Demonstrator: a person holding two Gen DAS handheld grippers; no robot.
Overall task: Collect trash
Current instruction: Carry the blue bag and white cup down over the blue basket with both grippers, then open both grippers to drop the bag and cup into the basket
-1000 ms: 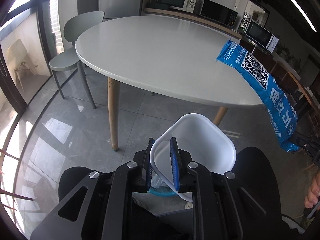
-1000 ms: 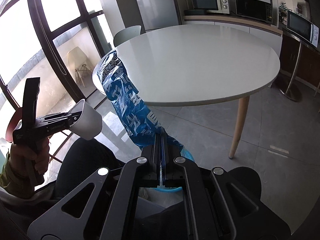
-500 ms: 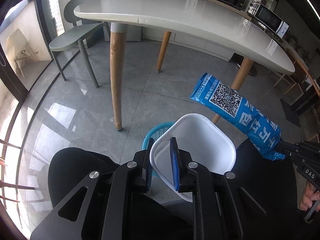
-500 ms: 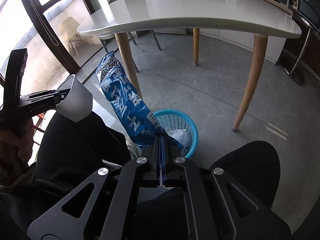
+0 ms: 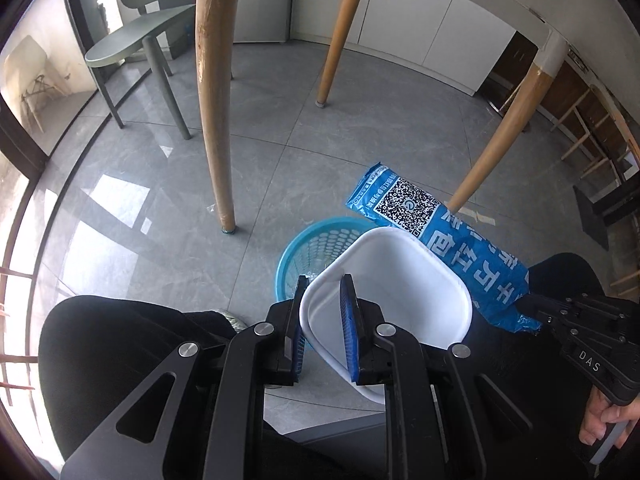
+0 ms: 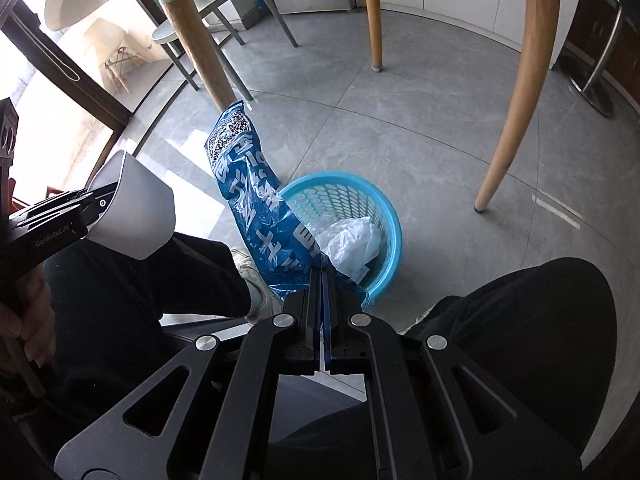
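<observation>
My left gripper (image 5: 323,292) is shut on the rim of a white plastic container (image 5: 396,284) and holds it above a blue mesh waste basket (image 5: 316,246) on the floor. My right gripper (image 6: 322,276) is shut on the end of a blue printed wrapper bag (image 6: 252,204), which hangs over the near left rim of the basket (image 6: 384,216). The basket holds a crumpled white plastic bag (image 6: 352,240). The wrapper (image 5: 440,236) and the right gripper (image 5: 532,308) also show in the left wrist view, the white container (image 6: 136,212) in the right wrist view.
Wooden table legs (image 5: 214,120) (image 6: 516,92) stand around the basket on a grey tiled floor. A grey chair (image 5: 136,40) is at the far left by the window. The person's black-clad knees (image 6: 520,340) flank the basket.
Both grippers have dropped from table height to below the tabletop, carrying the container and the wrapper down over the blue basket.
</observation>
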